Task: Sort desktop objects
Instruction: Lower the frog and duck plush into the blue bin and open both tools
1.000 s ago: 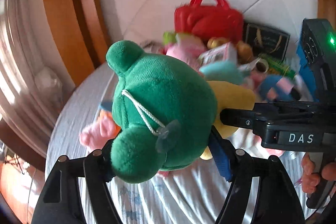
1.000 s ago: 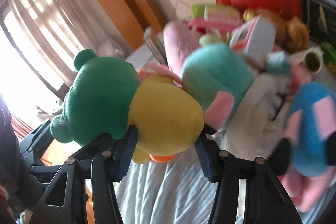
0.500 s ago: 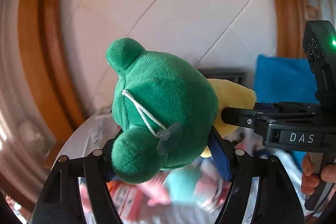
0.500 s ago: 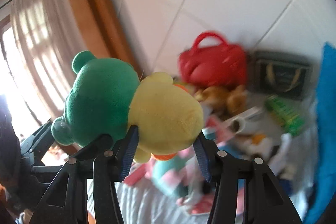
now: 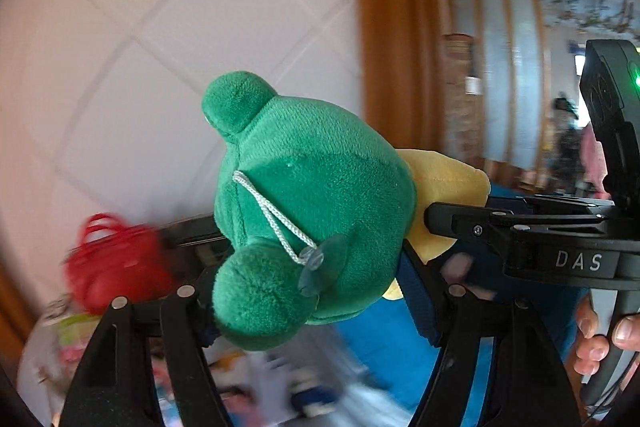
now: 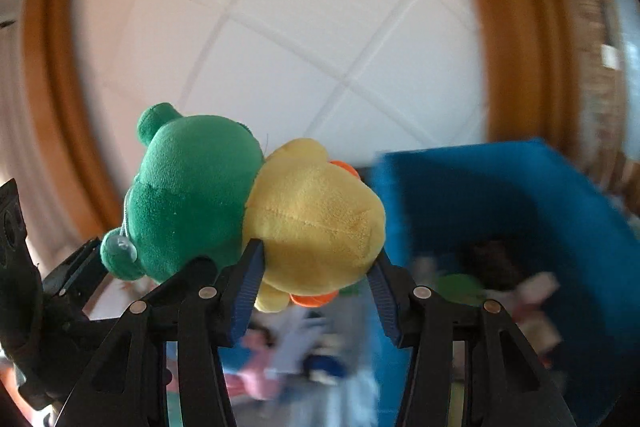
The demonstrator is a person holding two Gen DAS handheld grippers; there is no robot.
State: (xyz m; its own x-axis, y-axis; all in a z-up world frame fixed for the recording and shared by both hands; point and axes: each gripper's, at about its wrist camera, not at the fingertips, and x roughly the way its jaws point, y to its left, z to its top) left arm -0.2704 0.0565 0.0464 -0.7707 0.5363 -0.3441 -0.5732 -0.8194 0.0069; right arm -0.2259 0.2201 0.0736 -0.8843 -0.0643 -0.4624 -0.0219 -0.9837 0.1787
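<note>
Beside a newly seen blue bin [image 6: 500,195], each tool still grips its toy: green frog [image 5: 312,211], yellow duck [image 6: 316,215].

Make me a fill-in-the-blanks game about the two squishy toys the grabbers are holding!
1. The left gripper squeezes a plush toy coloured ____.
2. The right gripper squeezes a plush toy coloured ____.
3. The two toys are pressed ____ each other.
4. The big bin beside the yellow toy is ____.

Missing words: green; yellow; against; blue
</note>
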